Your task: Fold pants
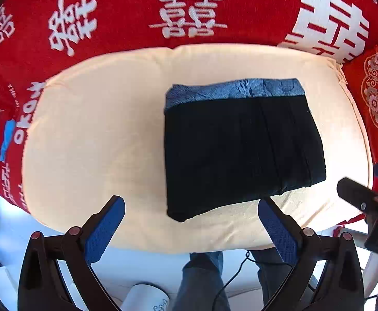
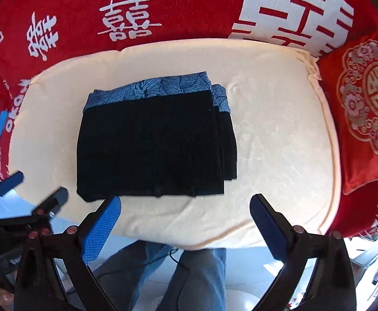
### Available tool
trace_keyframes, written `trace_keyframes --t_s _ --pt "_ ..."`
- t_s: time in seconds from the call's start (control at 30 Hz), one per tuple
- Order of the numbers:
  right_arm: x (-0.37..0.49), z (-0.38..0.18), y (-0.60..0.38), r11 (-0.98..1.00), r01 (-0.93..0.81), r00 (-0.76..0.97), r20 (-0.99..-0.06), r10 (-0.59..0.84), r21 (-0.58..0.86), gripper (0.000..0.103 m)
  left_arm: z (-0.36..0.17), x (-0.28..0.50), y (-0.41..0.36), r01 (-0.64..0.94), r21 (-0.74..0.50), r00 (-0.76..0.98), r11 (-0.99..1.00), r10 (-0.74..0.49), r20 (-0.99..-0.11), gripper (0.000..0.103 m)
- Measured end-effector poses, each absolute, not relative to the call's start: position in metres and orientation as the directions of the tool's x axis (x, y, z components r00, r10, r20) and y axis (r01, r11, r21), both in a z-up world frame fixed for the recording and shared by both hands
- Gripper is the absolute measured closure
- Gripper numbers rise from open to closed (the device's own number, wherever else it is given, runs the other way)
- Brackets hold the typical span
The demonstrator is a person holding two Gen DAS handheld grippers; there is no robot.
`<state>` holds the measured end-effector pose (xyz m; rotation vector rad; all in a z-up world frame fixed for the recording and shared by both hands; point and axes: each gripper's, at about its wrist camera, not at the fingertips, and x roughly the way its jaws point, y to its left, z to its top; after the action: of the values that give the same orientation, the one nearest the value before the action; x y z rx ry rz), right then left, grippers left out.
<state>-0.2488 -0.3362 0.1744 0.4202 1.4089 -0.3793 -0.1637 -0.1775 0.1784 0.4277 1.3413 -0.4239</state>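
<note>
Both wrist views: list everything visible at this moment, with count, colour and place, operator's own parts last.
pants: one, black with blue patterned waistband, folded, on the cushion
cushion: one, cream, under the pants
red cover: one, red with white characters, behind the cushion
pillow: one, red with gold ornament, right of the cushion
cable: one, black, on the floor
left gripper: blue pads, open, empty
right gripper: blue pads, open, empty
legs: two, blue jeans, below

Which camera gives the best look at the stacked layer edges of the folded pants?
The right wrist view: the pants show stepped layers along their right edge. The left wrist view shows the pants as one block, layers barely distinguishable.
</note>
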Motion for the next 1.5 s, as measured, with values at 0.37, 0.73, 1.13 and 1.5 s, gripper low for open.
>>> trace_keyframes --t_s 0.37,0.73,1.13,1.5 --pt "-0.271 0.205 -0.326 0.875 0.484 0.104 -0.993 -0.047 0.01 0.003 0.206 -0.187 -0.171 0.549 0.108 0.228 0.829 -0.024 -0.973 0.0" --pt "-0.275 0.203 -0.337 0.908 0.417 0.096 -0.995 -0.007 0.034 0.003 0.203 -0.204 -0.186 0.49 0.132 0.204 0.861 0.034 -0.978 0.0" --pt "-0.273 0.199 -0.343 0.902 0.428 0.09 -0.996 0.012 0.049 0.003 0.202 -0.204 -0.188 0.503 0.14 0.19 0.853 0.049 -0.981 0.0" --pt "-0.271 0.194 -0.342 0.901 0.431 0.077 -0.997 0.012 0.045 0.003 0.2 -0.203 -0.187 0.51 0.133 0.182 0.85 0.045 -0.982 0.0"
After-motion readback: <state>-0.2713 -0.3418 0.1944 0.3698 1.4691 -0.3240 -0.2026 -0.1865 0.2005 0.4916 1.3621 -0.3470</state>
